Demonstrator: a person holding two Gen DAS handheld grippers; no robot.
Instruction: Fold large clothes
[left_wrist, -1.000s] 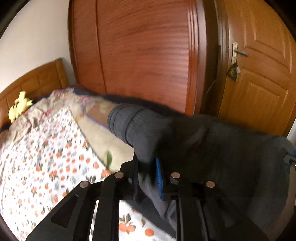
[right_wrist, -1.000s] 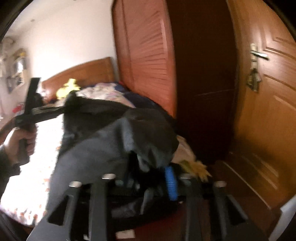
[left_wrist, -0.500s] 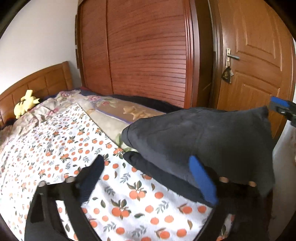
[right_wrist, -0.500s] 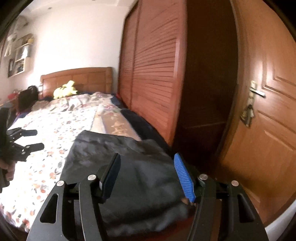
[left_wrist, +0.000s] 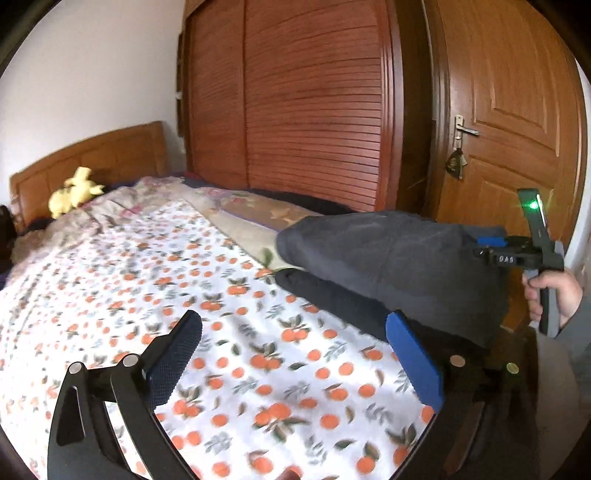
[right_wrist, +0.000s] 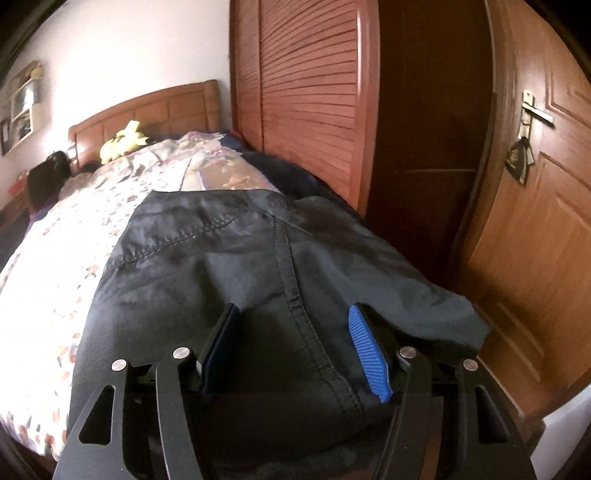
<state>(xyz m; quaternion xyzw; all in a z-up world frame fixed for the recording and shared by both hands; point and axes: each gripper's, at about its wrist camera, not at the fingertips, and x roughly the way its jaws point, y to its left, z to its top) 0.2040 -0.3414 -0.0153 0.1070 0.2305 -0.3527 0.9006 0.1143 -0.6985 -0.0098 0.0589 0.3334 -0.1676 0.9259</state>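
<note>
Left wrist view: the left hand-held gripper stands wide open over the orange-print bedspread, empty; the folded dark garment lies at the bed's right corner.

Right wrist view: the right hand-held gripper hangs partly open above the garment, gripping nothing.

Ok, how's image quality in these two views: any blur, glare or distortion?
Left wrist view: strong fisheye bending of the door, slight softness on the floral bedsheet, a green light flaring on the right gripper. Right wrist view: dark garment sharp with stitching readable, wardrobe edges soft, corners vignetted.
</note>
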